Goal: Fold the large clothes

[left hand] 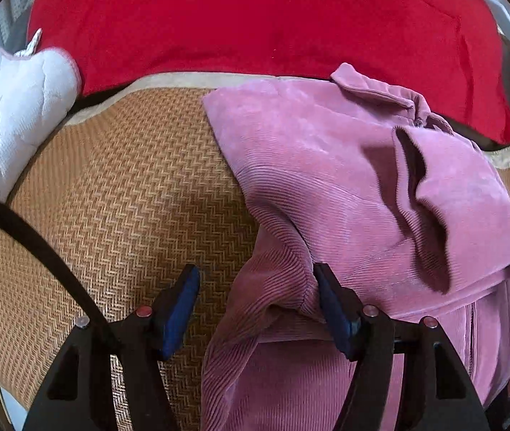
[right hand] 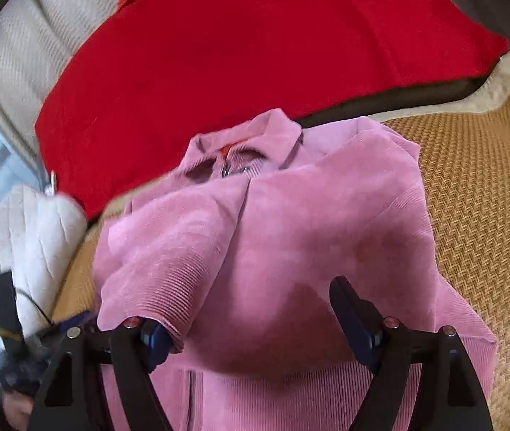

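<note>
- While the pink corduroy jacket (left hand: 326,165) lies on the woven straw mat (left hand: 118,186) with its sides already turned in over the front, the fold looks about half done.
- Left tongs (left hand: 255,309) stand released, astride a bunched sleeve fold, not pinching it.
- Right tongs (right hand: 251,327) hang released over the jacket's lower body.
- Next, I reckon, both must clench on the hem and carry it toward the collar (right hand: 255,133).
- Behind lie a red cushion (left hand: 255,18) and a white quilted pillow (left hand: 14,107).

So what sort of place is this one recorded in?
Most likely a bedroom: the pink corduroy jacket lies on a woven rattan sleeping mat, with a red blanket and a white quilted pillow at its far edge.
</note>
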A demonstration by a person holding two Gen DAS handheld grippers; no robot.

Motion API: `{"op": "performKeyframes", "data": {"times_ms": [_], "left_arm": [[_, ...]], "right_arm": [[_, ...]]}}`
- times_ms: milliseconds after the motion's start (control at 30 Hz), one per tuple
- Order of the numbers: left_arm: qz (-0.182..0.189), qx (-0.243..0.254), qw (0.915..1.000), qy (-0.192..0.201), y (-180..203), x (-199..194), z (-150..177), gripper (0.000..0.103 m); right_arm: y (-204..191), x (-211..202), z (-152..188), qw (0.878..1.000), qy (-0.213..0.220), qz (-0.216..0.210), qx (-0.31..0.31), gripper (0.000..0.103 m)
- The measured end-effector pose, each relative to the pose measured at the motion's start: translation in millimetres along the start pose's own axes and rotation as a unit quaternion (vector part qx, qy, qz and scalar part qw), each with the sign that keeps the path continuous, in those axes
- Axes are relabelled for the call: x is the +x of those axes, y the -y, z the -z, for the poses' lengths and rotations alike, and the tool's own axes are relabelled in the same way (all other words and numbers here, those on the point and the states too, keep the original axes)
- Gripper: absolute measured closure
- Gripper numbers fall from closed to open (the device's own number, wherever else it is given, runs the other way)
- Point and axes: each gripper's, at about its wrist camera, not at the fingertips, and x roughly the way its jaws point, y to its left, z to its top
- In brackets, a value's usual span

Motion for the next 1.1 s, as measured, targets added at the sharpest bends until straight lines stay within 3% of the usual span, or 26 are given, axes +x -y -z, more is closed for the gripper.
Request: {"op": "performKeyframes", "data": {"times_ms": [133,200,333,400,433,500,567,600,667,733,800,867,933,1000,1100], "left_arm": [[-0.007,0.006,1.0,0.003,-0.4,-1.8,2.2,0.035],[-0.014,0.012,0.9998,0.006,1.8,-1.4,3.1,0.035],[-0.018,0.018,0.9996,0.008,2.8,-1.9,4.1,0.035],[-0.017,0.02,0.9996,0.009,2.5,-1.4,4.3,0.035],[-0.017,0.022,0.9996,0.009,2.5,-1.0,4.6,0.035],[-0.02,0.027,0.9994,0.01,3.8,1.9,4.7,0.035],[-0.02,0.028,0.9993,0.01,3.5,2.6,5.6,0.035],[-0.017,0.027,0.9994,0.011,2.8,2.5,5.7,0.035],[-0.012,0.022,0.9996,0.01,1.9,0.6,6.2,0.035],[-0.019,0.025,0.9994,0.01,2.8,-1.2,6.9,0.035],[-0.025,0.028,0.9992,0.012,3.7,-3.7,6.4,0.035],[-0.027,0.024,0.9991,0.021,2.9,-9.6,6.0,0.035],[-0.024,0.021,0.9986,0.044,2.9,-21.1,4.7,0.035],[-0.02,0.025,0.9963,0.079,6.3,-35.3,2.9,0.035],[-0.015,0.038,0.9936,0.105,16.0,-41.5,1.8,0.035]], "right_arm": [[-36.5,7.3,-1.9,0.99,-0.006,0.054,-0.132,0.021],[-52.8,11.2,-5.5,0.98,0.006,0.08,-0.184,0.021],[-89.3,28.1,-6.2,0.947,0.031,0.133,-0.291,0.021],[-100.9,34.5,-6.5,0.934,0.05,0.143,-0.322,0.021],[-97.9,36.1,-13.4,0.934,0.063,0.141,-0.322,0.023],[-88.5,25.6,-27.9,0.951,0.084,0.12,-0.271,0.023],[-50.5,-0.2,-52.9,0.986,0.103,0.054,-0.122,0.023],[-22.1,-11.4,-61.7,0.993,0.107,0.023,-0.032,0.022],[25.1,-19.1,-63.7,0.991,0.094,-0.023,0.095,0.021],[58.0,-21.9,-51.6,0.984,0.073,-0.036,0.159,0.021],[80.3,-29.8,-37.1,0.98,0.075,-0.018,0.184,0.021],[107.1,-39.4,-22.3,0.969,0.077,-0.029,0.234,0.021],[117.3,-48.8,-19.9,0.966,0.09,-0.029,0.242,0.02],[111.2,-52.2,-30.5,0.974,0.094,-0.028,0.204,0.022],[87.7,-47.6,-48.8,0.989,0.069,-0.017,0.128,0.04]]}}
